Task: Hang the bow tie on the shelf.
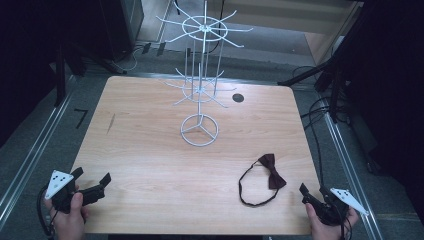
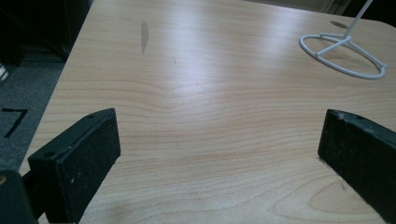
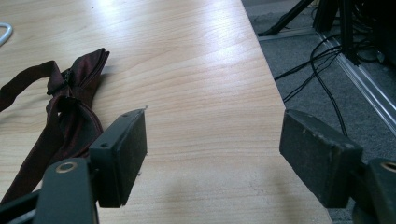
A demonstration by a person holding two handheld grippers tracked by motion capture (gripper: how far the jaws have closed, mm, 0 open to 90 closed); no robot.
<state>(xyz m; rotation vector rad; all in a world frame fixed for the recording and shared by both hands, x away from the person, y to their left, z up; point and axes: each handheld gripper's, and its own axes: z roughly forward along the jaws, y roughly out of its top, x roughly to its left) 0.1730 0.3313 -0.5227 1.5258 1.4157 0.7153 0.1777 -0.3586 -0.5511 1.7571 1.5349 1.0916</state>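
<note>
High view: no readable writing; dark red bow tie [image 1: 265, 179] near worktop [image 1: 150, 150] edge, both grippers [image 1: 92, 186] [image 1: 311, 192] wide open, empty, bare wood between.

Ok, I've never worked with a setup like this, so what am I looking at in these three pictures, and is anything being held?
There is no robot arm here. A person holds a hand-held gripper in each hand: the left gripper and the right gripper, both at the near edge of a wooden table.

The high view comes from a fixed camera above the person, looking forward and down. The other two pictures come from cameras riding on the grippers, each looking out between its own two black jaws.

On the table stands a white wire rack with spokes at two levels and a ring base. A dark red bow tie with its strap lies near the right gripper, just left of its jaws in that gripper's view.

Nothing is held. Both grippers are open, with only bare table between the jaws.
</note>
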